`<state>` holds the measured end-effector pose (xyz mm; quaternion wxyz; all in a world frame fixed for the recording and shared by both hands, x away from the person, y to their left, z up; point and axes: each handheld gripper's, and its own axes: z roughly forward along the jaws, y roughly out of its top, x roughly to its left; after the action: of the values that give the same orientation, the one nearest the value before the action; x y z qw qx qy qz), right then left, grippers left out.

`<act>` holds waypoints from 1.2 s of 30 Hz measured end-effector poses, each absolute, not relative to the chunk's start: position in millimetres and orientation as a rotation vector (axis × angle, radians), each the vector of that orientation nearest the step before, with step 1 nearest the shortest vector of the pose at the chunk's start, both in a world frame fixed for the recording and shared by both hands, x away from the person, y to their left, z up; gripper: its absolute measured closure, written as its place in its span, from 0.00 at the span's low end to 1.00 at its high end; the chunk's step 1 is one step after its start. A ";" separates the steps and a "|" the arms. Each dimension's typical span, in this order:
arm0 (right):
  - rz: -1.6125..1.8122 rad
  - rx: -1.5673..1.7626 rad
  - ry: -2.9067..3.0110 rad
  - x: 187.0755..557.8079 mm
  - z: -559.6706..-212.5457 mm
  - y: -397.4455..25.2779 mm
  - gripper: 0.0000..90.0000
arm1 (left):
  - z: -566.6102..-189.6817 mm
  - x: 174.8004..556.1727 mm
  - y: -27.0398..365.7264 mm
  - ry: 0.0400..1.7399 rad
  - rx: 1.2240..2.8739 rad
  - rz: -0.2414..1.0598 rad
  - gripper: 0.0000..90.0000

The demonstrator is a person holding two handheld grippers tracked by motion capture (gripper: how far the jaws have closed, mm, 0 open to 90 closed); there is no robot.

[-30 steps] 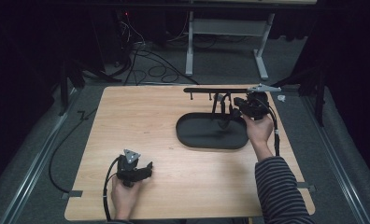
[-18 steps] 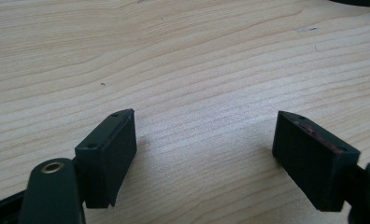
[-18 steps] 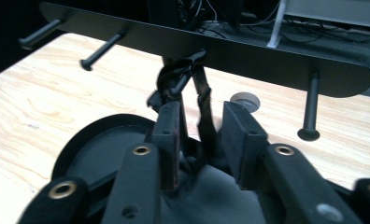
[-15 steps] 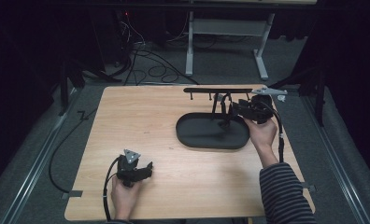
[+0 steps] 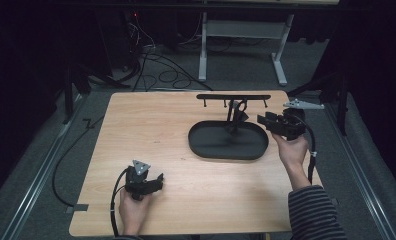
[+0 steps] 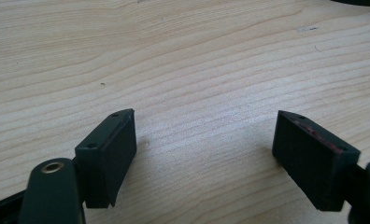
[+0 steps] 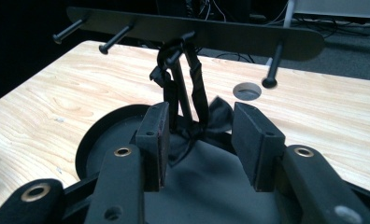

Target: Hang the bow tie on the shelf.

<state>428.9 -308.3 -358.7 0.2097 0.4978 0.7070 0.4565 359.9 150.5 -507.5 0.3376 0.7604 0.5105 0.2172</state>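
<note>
A black bow tie (image 7: 210, 122) hangs by its strap (image 7: 199, 88) from a peg of a black rack (image 5: 233, 97), just above the black oval tray (image 5: 206, 145) that forms the rack's base. My right gripper (image 7: 199, 116) is open, its jaws low over the tray and either side of the bow tie, a little short of it. In the high view the right gripper (image 5: 263, 120) sits at the tray's right end, pointing left. My left gripper (image 5: 157, 181) rests near the table's front left; the left gripper (image 6: 204, 149) is wide open over bare wood.
The rack's bar carries several pegs (image 7: 273, 70) sticking out toward me. A round hole (image 7: 247, 91) is cut in the wooden table (image 5: 151, 130) behind the tray. Cables and a table frame (image 5: 241, 40) lie on the dark floor beyond.
My right gripper has drawn back a little to the right and toward the person, away from the rack. The left gripper has stayed still.
</note>
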 end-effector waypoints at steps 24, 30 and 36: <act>1.301 1.389 1.935 395.1 -366.2 -326.5 0.58 | -507.7 359.4 150.6 1.330 1.977 0.565 0.25; 1.291 1.381 1.932 380.3 -369.4 -328.1 0.58 | -507.7 359.4 150.6 1.330 1.977 0.565 0.25; 1.310 1.372 1.918 369.0 -368.6 -332.7 0.59 | -507.6 359.1 150.6 1.330 1.980 0.565 0.25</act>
<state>369.0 -332.7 -368.6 0.2199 0.4962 0.6935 0.4738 359.1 150.6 -507.6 0.3384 0.7601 0.5106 0.2169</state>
